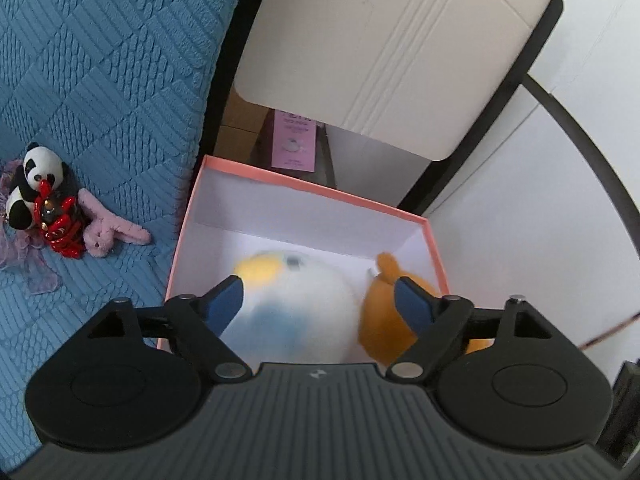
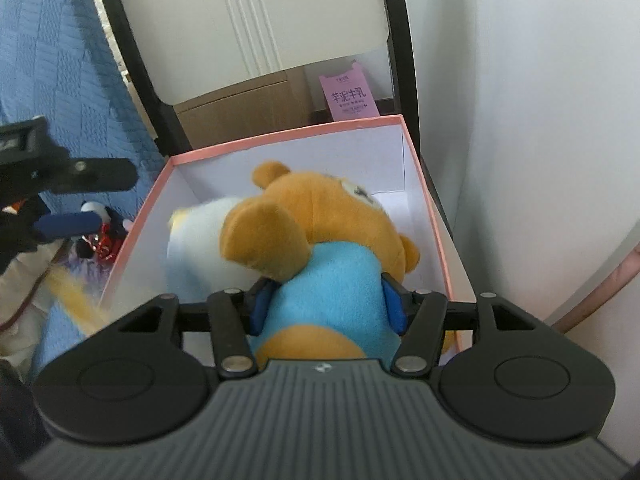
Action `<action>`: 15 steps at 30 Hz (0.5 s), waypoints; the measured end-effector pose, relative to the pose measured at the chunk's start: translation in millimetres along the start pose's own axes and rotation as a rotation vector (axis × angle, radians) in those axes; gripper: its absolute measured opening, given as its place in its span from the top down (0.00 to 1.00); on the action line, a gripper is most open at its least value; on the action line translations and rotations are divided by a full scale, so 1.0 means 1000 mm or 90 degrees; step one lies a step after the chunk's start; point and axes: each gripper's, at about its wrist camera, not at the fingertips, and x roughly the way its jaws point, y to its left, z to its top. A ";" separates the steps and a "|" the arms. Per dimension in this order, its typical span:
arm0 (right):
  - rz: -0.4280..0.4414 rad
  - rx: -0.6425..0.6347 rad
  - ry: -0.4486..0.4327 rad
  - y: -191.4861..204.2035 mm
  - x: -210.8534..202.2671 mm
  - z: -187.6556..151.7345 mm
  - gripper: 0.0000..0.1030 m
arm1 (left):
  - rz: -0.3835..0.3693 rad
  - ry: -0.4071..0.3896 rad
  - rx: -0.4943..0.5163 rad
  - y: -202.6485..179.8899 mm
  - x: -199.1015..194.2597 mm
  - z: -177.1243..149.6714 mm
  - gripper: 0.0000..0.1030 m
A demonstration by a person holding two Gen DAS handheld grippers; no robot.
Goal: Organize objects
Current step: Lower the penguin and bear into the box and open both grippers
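A pink-rimmed white box (image 1: 312,190) stands beside the blue bed. My left gripper (image 1: 318,300) is open above it. A blurred white plush with yellow and blue patches (image 1: 296,304) lies below in the box. My right gripper (image 2: 326,306) is shut on an orange bear in a blue shirt (image 2: 320,240), held over the box (image 2: 280,134). The white plush (image 2: 196,240) lies left of the bear. The bear's ear (image 1: 388,266) shows in the left wrist view. A panda (image 1: 34,176), a red toy (image 1: 60,220) and a pink bunny (image 1: 108,228) lie on the bed.
The blue quilted bedspread (image 1: 100,60) fills the left. A chair with a beige back (image 1: 392,40) and black frame stands behind the box. A cardboard box (image 2: 240,116) and a pink carton (image 2: 348,96) sit beyond. A white wall (image 2: 540,120) is on the right.
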 end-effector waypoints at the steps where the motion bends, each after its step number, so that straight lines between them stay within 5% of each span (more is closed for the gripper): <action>1: -0.003 -0.002 -0.002 0.002 -0.006 0.000 0.36 | 0.004 0.002 0.010 -0.001 -0.003 0.000 0.13; 3: -0.007 -0.004 -0.010 0.004 -0.012 0.001 0.17 | 0.009 0.002 0.027 -0.001 -0.009 -0.001 0.13; 15: 0.009 -0.007 -0.053 0.040 -0.061 0.010 0.17 | -0.010 -0.018 0.047 0.015 -0.070 -0.009 0.13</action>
